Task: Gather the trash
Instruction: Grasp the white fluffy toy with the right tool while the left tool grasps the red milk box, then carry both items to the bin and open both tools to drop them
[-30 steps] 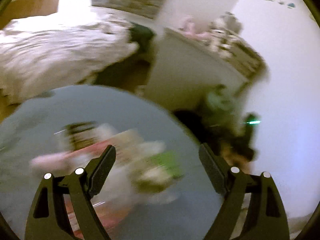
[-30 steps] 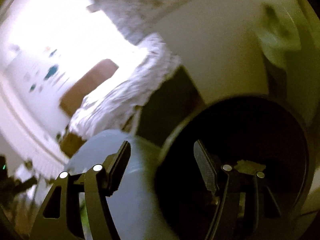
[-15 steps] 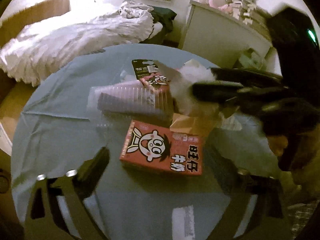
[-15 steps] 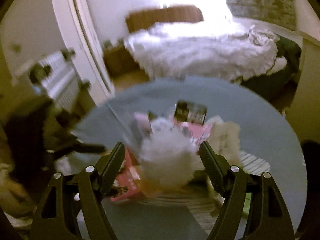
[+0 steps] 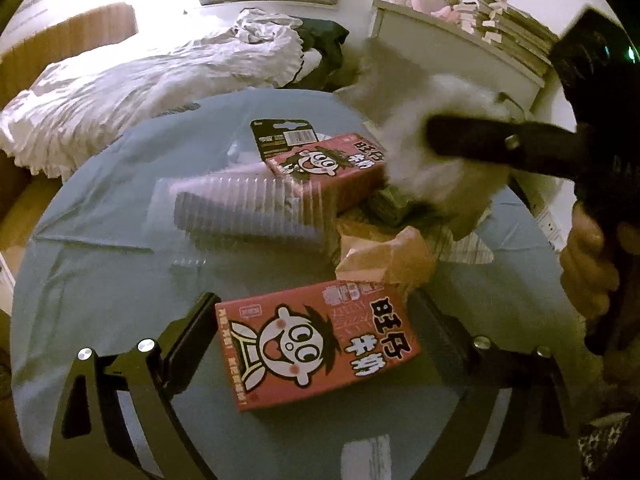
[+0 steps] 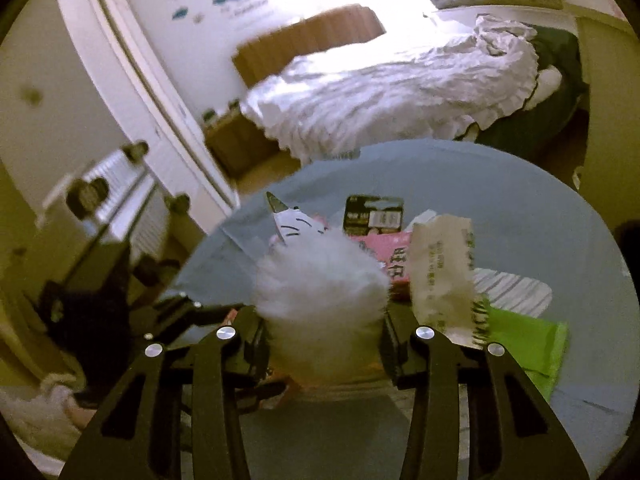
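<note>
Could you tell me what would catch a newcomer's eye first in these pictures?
Probably the red milk carton with its cartoon face, lying flat between the open left gripper's fingers. Next, the fluffy white wad clamped in the right gripper, above the litter on the round blue table.

Your room's pretty dim with a yellowish cast, and daylight blows out the wall behind the bed [image 6: 392,92]. The white fluffy wad [image 6: 320,300] smears with motion blur, and both fisheye views bend hard at the dark edges.

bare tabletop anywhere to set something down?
Bare blue tablecloth lies left of the clear ribbed plastic tray, and the far side toward the bed. The middle is crowded: two red milk cartons, crumpled wrappers, and the white fluffy wad held in the right tool.
</note>
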Demonstrator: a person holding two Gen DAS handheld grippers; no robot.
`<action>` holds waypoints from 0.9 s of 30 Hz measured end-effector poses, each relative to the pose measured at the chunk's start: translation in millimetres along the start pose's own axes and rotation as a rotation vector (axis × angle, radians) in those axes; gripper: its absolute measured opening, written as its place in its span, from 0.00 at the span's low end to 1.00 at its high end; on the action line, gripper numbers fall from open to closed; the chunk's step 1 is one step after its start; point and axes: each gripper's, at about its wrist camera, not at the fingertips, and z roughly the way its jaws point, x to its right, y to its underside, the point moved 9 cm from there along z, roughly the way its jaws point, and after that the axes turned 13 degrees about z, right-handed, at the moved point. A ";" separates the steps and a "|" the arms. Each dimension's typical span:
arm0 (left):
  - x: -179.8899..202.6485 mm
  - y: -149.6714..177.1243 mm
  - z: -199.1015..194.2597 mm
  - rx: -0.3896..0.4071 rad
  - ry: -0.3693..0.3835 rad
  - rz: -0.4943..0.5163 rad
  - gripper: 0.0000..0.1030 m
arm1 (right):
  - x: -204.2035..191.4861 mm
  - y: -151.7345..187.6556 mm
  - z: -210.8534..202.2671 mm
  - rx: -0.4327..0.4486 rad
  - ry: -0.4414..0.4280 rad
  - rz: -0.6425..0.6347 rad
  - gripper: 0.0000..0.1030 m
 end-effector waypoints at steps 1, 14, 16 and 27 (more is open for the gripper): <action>1.4 2.3 -3.5 0.005 0.011 -0.018 0.89 | 2.7 -2.1 -8.6 0.019 -0.019 0.017 0.43; 27.7 -64.3 -50.8 0.126 0.112 -0.045 0.89 | 126.6 -37.9 -128.8 0.368 -0.059 0.299 0.43; 45.8 -94.3 -47.7 0.160 0.149 -0.013 0.89 | 161.4 -43.9 -149.4 0.436 -0.037 0.375 0.43; 157.8 -250.3 39.0 0.241 0.389 0.065 0.89 | 315.5 -73.0 -212.5 0.618 0.137 0.602 0.43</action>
